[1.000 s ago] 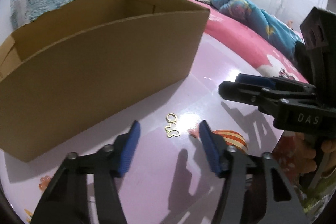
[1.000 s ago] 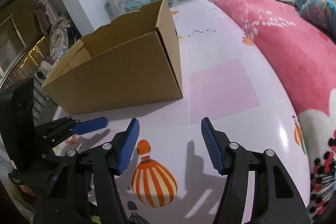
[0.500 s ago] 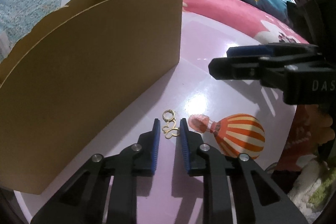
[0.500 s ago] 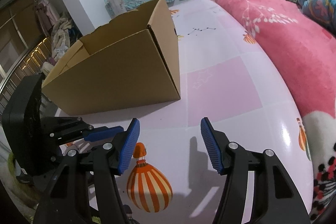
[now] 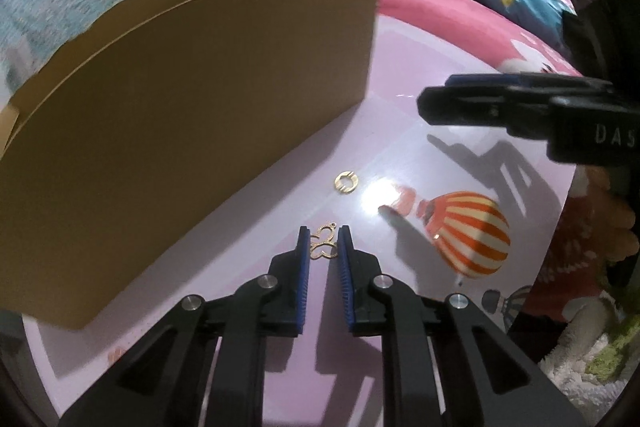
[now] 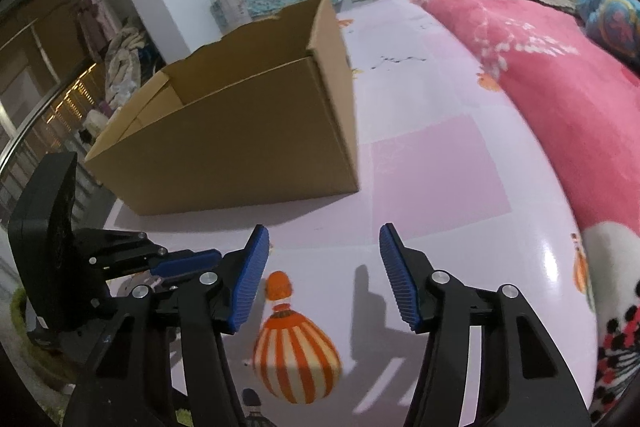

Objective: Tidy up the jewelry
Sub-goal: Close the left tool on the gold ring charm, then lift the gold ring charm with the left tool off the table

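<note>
A small gold butterfly pendant sits between the blue pads of my left gripper, whose jaws are closing and pinch it just above the glossy pink tabletop. A gold ring lies flat on the table a little ahead of the fingertips. My right gripper hovers over the table with nothing between its fingers, and its jaws are closing a little. It shows at the right of the left wrist view. The left gripper pokes in low at the left of the right wrist view.
An open brown cardboard box stands on the table to the left of and beyond the jewelry, also seen as the box. An orange striped balloon print marks the tabletop. A pink blanket lies on the bed to the right.
The left jaws came together around the butterfly pendant. The pendant now sits apart from the ring, which lies farther ahead. The right jaws narrowed slightly.
</note>
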`<state>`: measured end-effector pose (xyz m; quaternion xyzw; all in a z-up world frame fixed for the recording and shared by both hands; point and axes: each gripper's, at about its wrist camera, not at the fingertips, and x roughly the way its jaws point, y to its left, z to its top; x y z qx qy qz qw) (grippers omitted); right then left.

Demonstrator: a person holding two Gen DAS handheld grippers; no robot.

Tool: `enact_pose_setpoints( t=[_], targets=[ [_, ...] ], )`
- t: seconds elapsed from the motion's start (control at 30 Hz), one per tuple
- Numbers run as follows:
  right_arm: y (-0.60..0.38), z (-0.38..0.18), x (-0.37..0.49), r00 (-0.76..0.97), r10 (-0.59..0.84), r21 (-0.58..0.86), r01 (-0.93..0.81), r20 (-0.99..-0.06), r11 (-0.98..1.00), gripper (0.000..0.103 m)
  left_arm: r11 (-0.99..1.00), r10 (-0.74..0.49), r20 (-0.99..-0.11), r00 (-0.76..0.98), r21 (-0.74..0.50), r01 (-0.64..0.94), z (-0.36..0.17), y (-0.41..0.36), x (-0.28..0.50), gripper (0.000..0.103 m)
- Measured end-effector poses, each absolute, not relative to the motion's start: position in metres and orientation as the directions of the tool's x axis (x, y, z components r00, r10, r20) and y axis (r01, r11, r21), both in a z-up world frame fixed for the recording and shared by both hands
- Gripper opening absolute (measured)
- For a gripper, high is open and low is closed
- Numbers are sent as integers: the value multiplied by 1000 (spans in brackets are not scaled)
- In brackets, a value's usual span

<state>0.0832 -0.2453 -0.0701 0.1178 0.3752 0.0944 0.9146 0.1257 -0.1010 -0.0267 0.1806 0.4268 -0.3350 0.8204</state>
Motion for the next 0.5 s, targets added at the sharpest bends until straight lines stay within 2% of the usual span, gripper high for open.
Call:
enact_pose_setpoints(
  t=[0.27,0.5],
  targets=[
    [-202,-85,96,656,274,198,-189,-704,962,34,789,-350,-827,440,-7,615,-26,-75,122,13],
    [-176,-95,104,657,191,55,-221,-729,974,23,798,-360,-825,436,-31,601,-27,-70,123,13]
  ],
)
